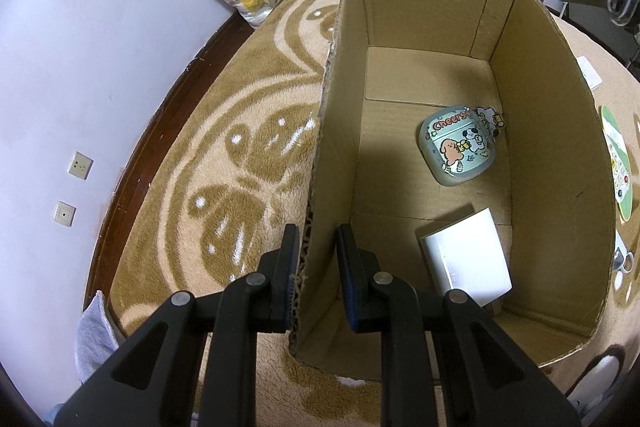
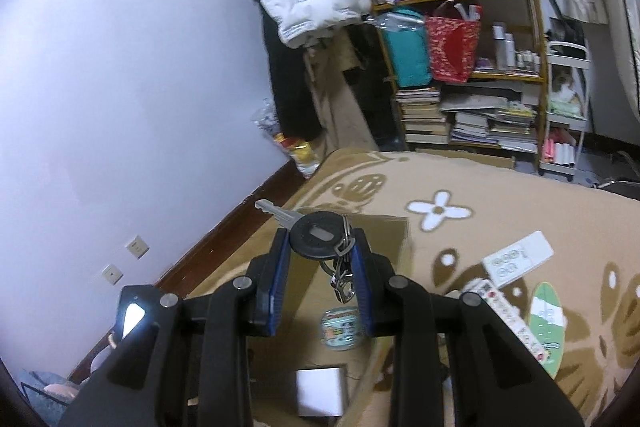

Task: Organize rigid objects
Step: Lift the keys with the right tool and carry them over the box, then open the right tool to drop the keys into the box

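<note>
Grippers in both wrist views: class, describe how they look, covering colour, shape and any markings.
Both the left gripper and right gripper are matte black, with angular linkage arms joined by round silver pivot pins. Each has two flat fingers lined with blue pads. No cables, markings or sleeves show.

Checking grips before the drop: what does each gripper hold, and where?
Right gripper: silver key with black round head, by its head. Left gripper: brown cardboard box, left wall.

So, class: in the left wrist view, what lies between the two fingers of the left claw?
The cardboard box's left wall: the left claw straddles its top edge, one finger outside, one inside. The left wrist view shows this.
</note>
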Tool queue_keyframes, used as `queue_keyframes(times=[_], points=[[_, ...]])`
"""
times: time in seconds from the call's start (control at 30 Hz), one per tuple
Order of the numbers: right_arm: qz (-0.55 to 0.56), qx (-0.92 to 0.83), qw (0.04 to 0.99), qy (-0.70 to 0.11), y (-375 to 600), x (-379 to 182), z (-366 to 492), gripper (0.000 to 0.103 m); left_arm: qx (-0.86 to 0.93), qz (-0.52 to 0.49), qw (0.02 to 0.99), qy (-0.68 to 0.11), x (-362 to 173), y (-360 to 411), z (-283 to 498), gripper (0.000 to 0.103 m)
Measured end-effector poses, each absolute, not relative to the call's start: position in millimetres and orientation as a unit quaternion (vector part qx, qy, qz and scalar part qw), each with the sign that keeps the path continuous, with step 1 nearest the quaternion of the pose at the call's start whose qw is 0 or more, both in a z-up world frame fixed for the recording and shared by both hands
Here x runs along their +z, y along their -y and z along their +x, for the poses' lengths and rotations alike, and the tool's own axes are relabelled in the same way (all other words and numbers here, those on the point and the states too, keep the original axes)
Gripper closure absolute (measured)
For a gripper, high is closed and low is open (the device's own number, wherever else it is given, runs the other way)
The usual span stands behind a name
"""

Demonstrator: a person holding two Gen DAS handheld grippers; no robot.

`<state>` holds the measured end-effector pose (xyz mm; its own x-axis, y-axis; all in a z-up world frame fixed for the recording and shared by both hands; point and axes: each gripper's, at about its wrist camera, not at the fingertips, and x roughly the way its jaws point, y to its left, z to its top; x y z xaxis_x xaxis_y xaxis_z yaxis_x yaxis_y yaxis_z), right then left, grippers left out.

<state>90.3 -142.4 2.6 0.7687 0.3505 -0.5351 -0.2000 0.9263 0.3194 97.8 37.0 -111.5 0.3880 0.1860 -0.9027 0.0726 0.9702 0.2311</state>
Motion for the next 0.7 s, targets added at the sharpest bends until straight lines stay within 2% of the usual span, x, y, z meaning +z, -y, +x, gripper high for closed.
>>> queue_keyframes(times=[0.7], points=[[0.107,0.138,0.908,-0.382,125.7,-52.0,97.5,0.071,0.034,0.117,0.825,-0.552,-112.1,-36.7,97.9,0.084]])
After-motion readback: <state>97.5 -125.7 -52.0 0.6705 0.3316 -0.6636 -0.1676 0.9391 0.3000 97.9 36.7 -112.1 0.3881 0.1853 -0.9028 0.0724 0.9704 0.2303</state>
